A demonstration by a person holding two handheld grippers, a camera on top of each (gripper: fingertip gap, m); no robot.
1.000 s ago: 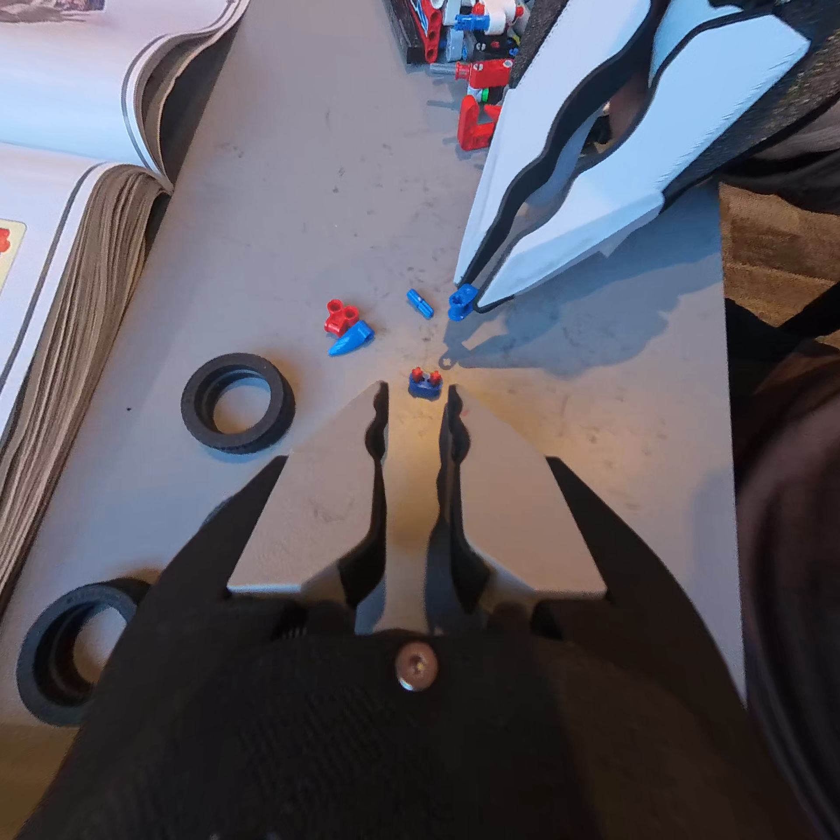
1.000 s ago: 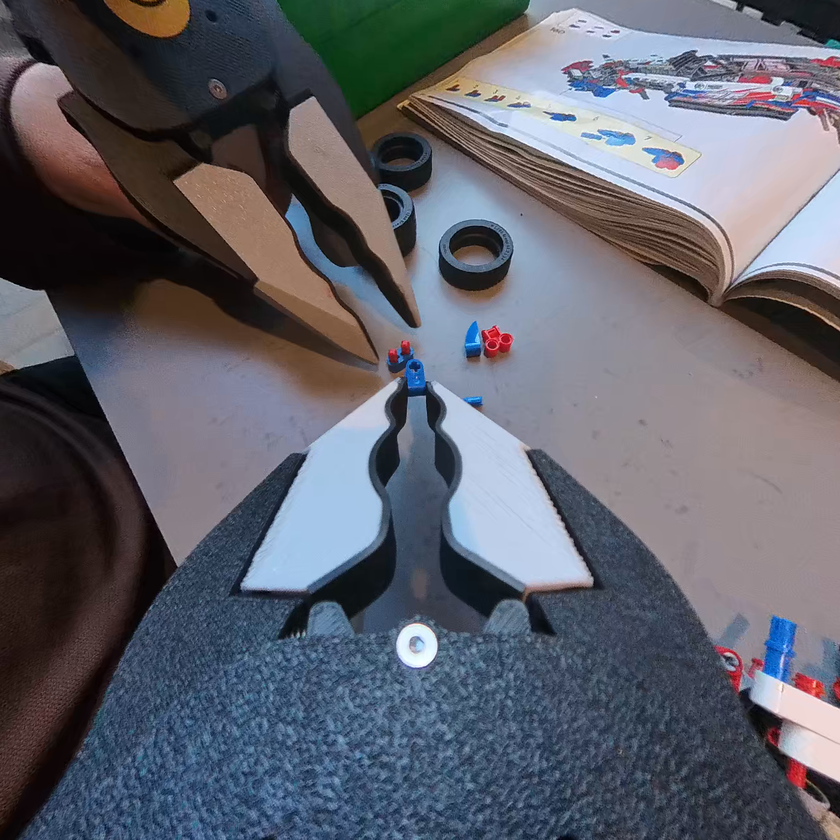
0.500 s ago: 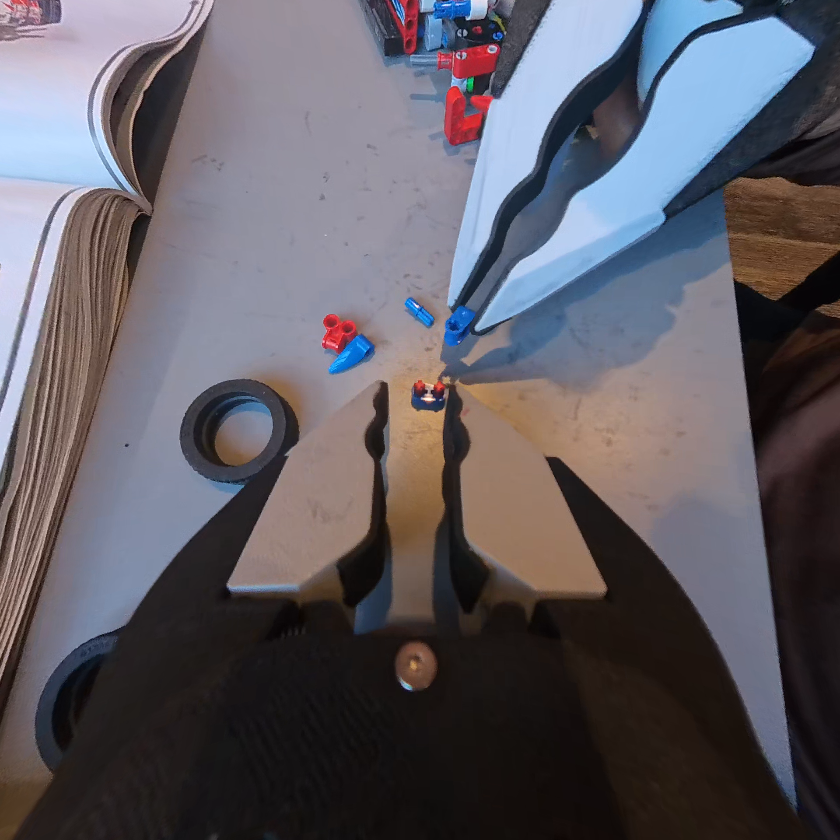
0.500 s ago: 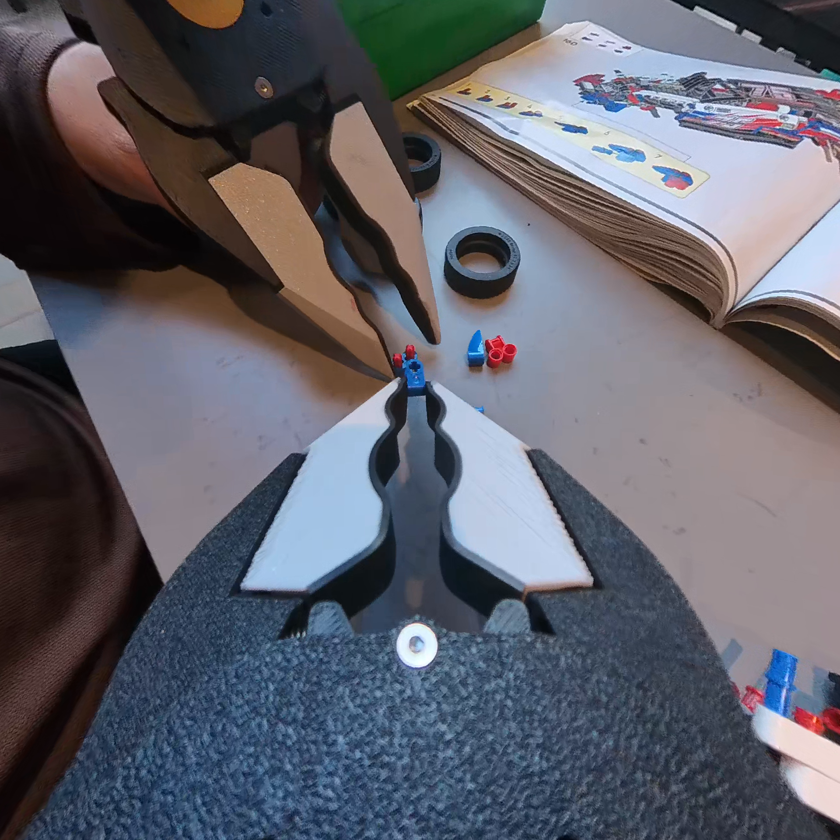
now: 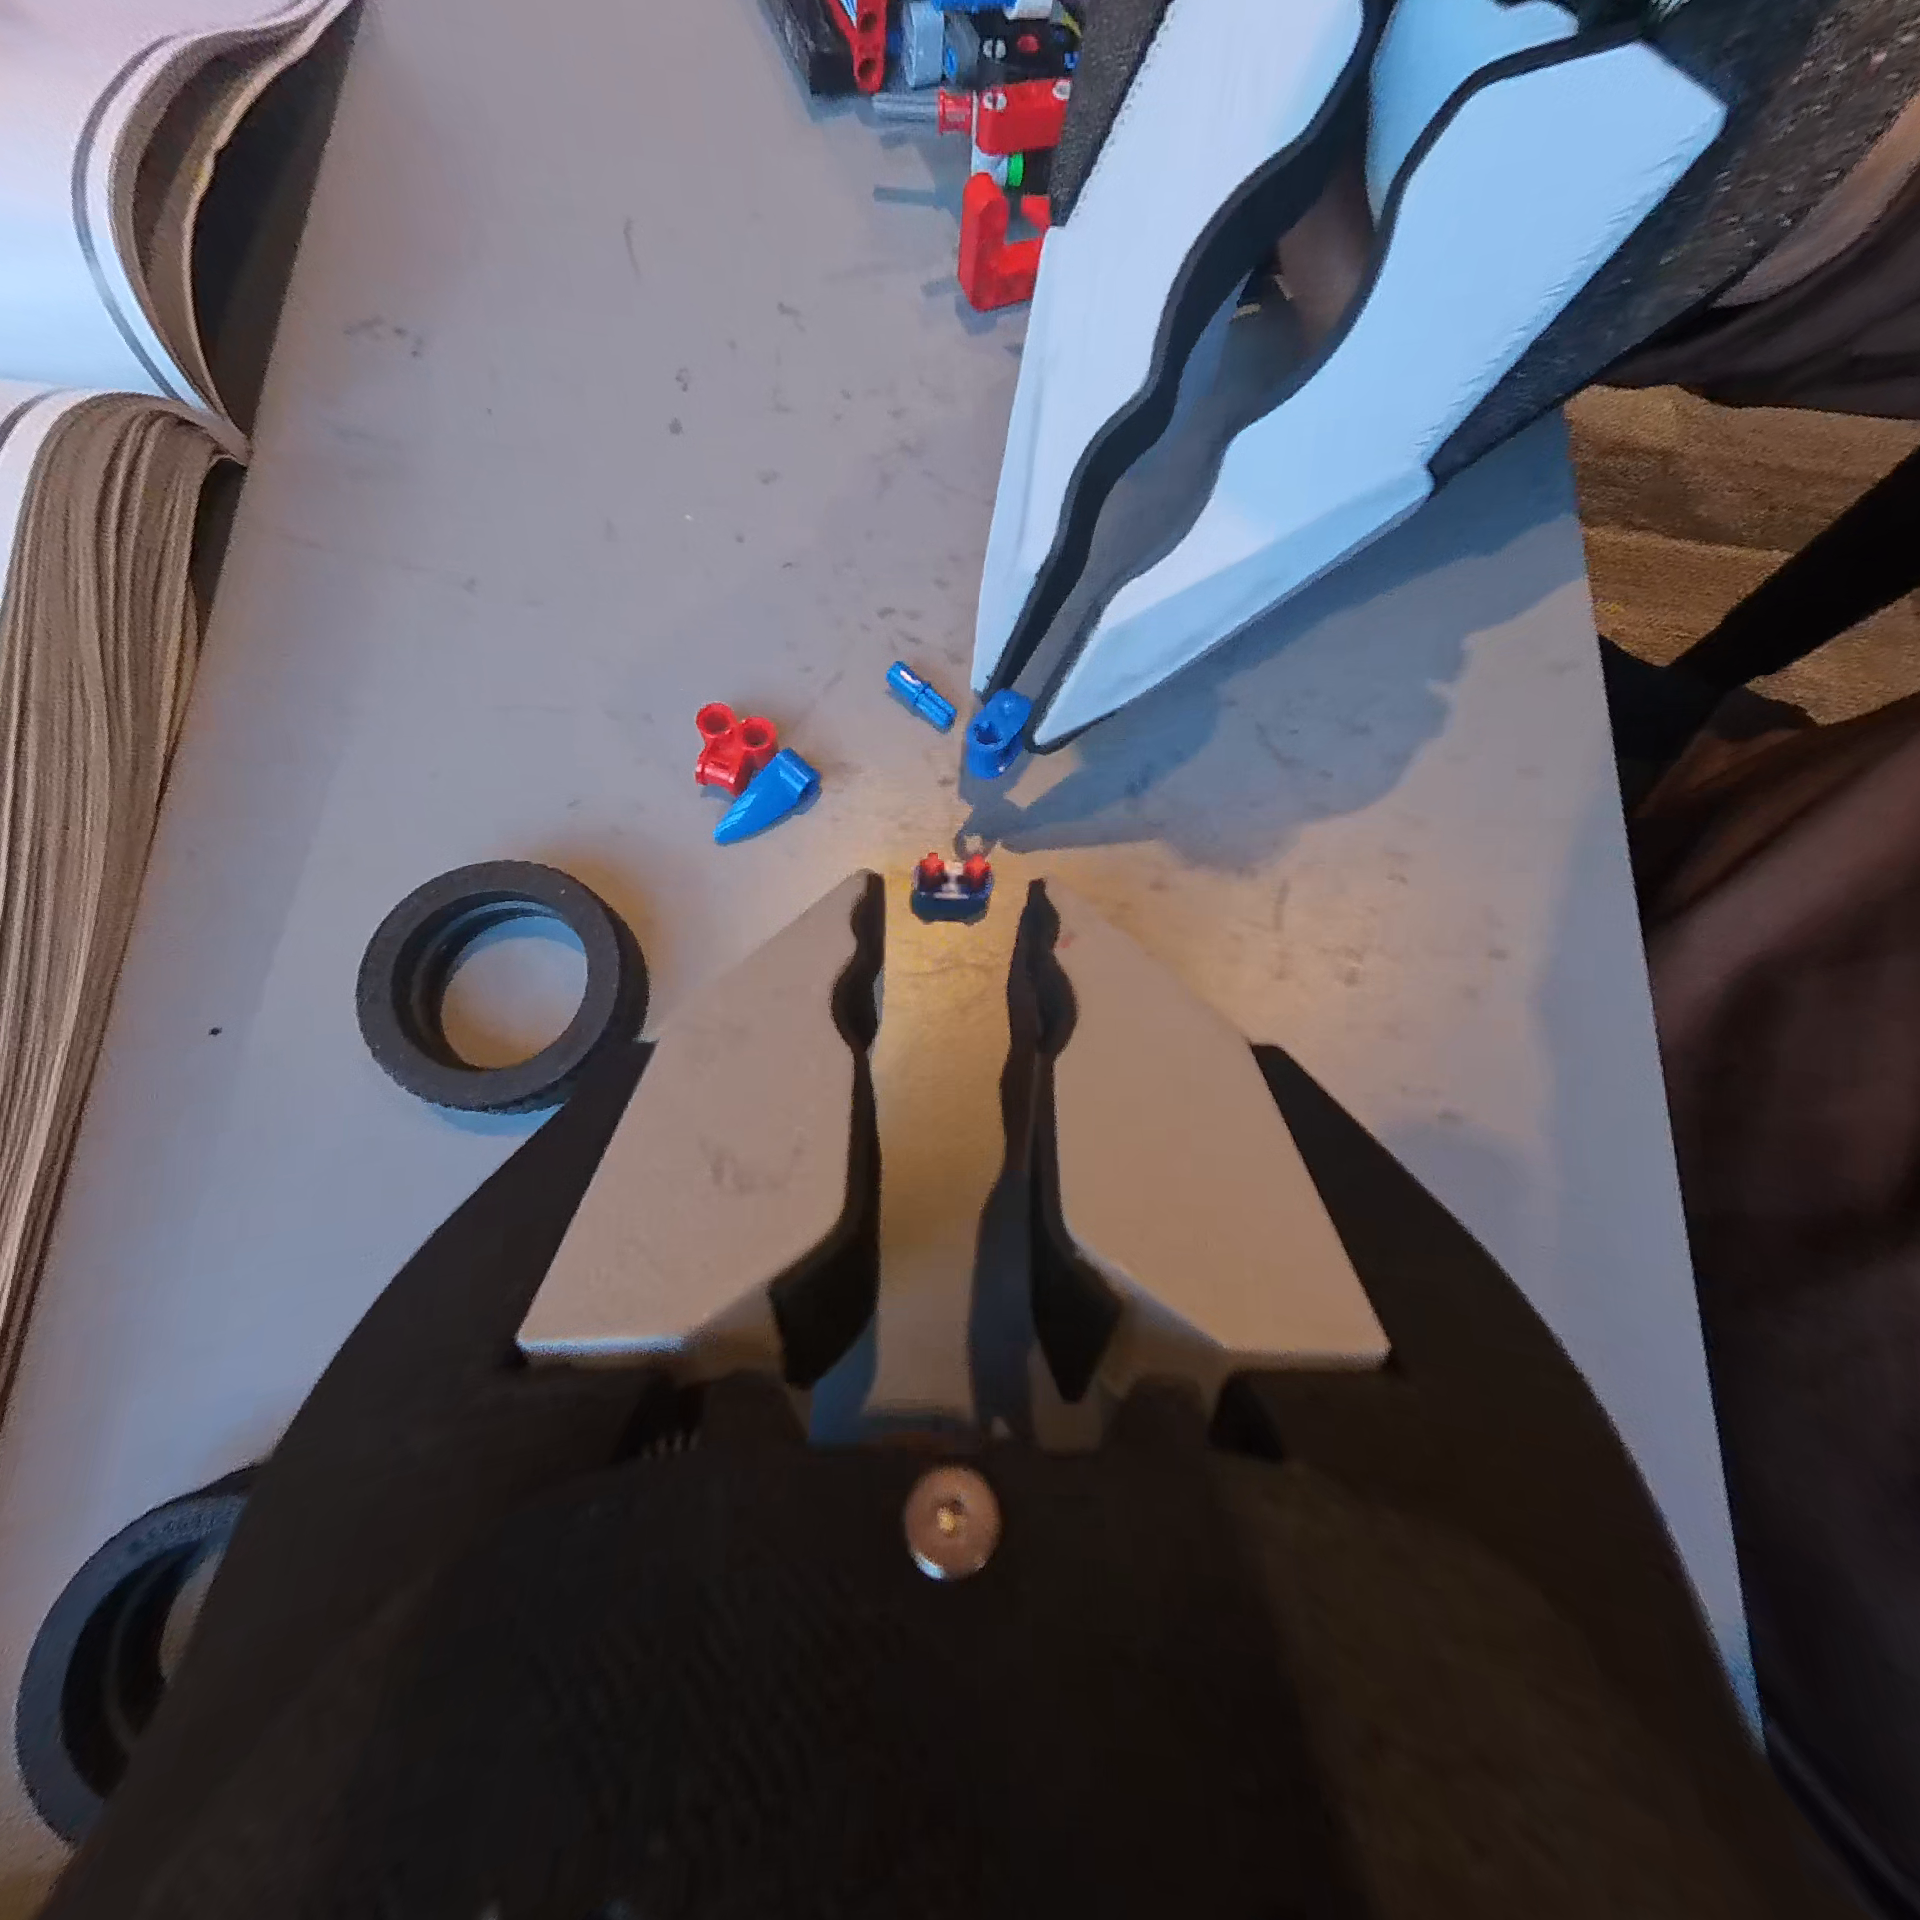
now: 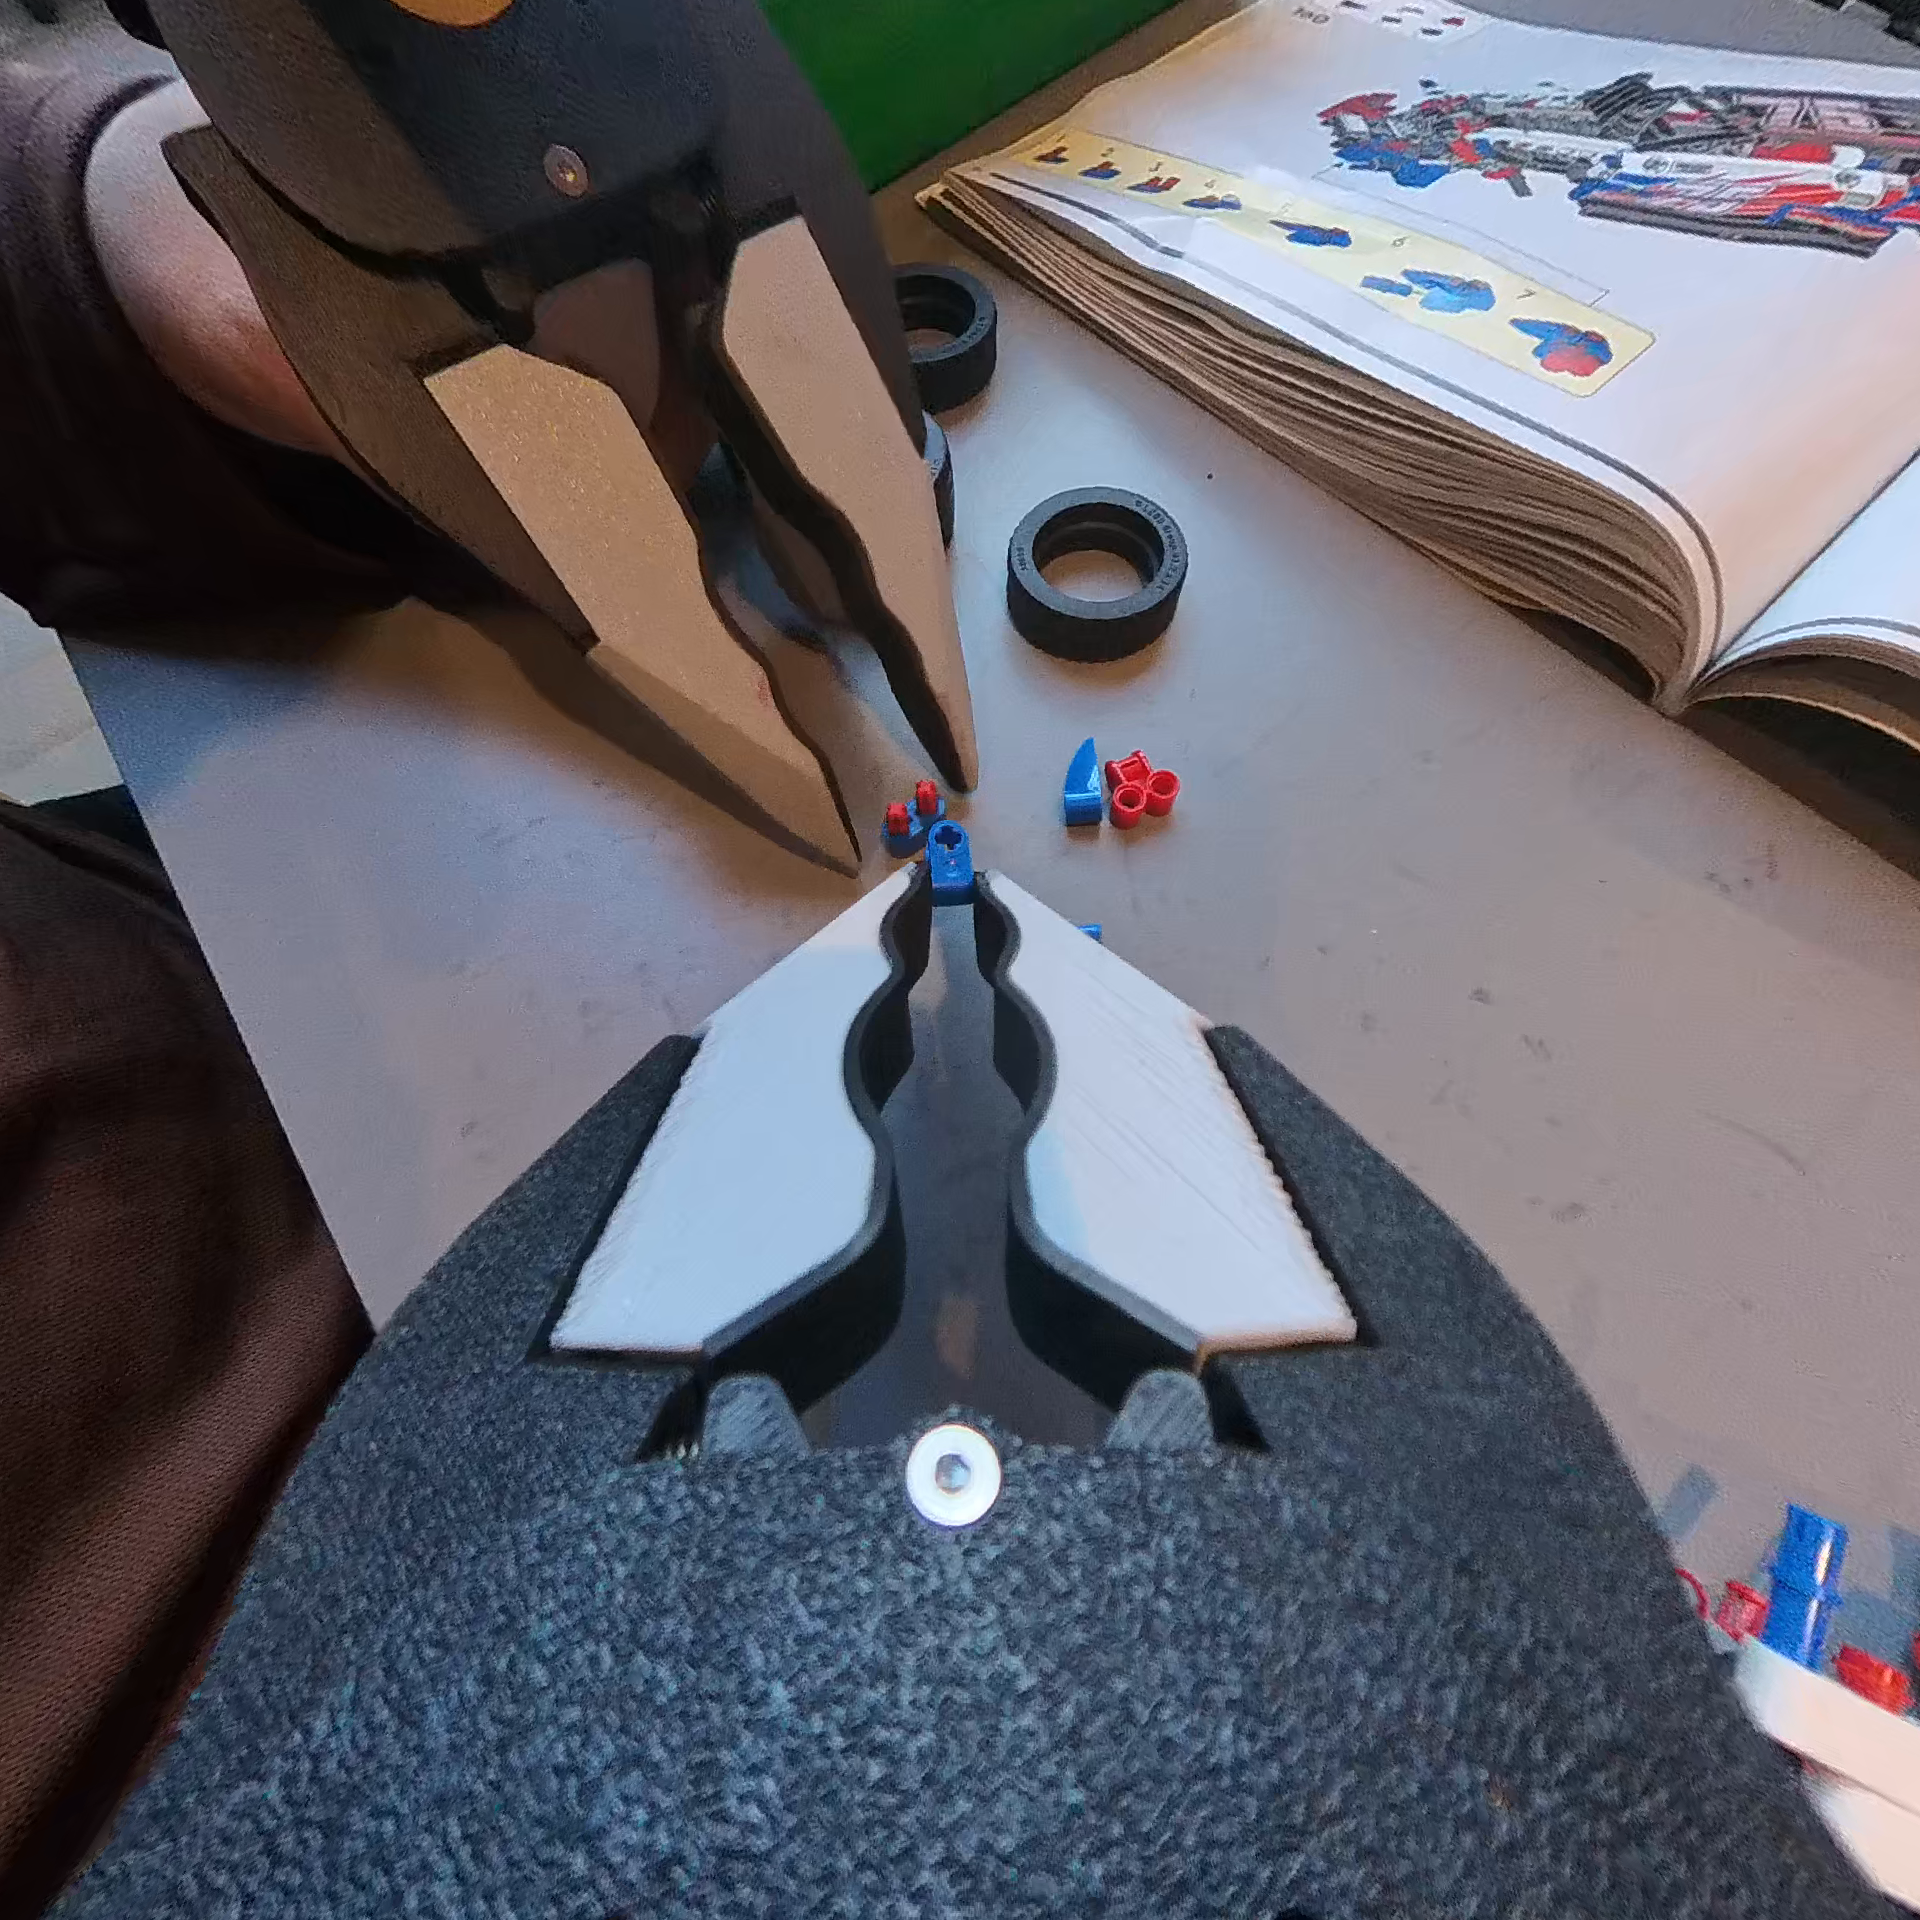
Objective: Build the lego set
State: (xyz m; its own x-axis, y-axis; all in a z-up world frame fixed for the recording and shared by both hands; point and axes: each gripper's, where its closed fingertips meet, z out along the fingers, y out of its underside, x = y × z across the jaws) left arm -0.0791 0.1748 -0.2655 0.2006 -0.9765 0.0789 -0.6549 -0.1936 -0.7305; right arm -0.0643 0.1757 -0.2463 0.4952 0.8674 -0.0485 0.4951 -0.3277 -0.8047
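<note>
My left gripper [image 5: 954,896] is open, its fingertips on either side of a small dark blue piece with two red pins [image 5: 951,888] lying on the grey table [image 5: 520,520]. That piece also shows in the right wrist view [image 6: 910,821]. My right gripper [image 6: 948,883] is shut on a blue connector [image 6: 948,857] and holds it just above the table, next to the blue-and-red piece. The connector [image 5: 995,732] and the right gripper [image 5: 1013,717] also show in the left wrist view. The left gripper [image 6: 909,826] shows in the right wrist view.
A red connector [image 5: 732,743], a blue curved piece [image 5: 767,810] and a blue pin [image 5: 920,691] lie close by. Black tyres [image 5: 502,985] [image 6: 1096,571] lie near the open instruction book [image 6: 1507,343]. A partly built red, white and blue model [image 5: 987,125] stands farther off. The grippers are tip to tip, or close to it.
My left gripper has moved forward, so the blue-and-red piece now sits between its fingertips. My right gripper still holds the blue connector and has come a little closer to that piece.
</note>
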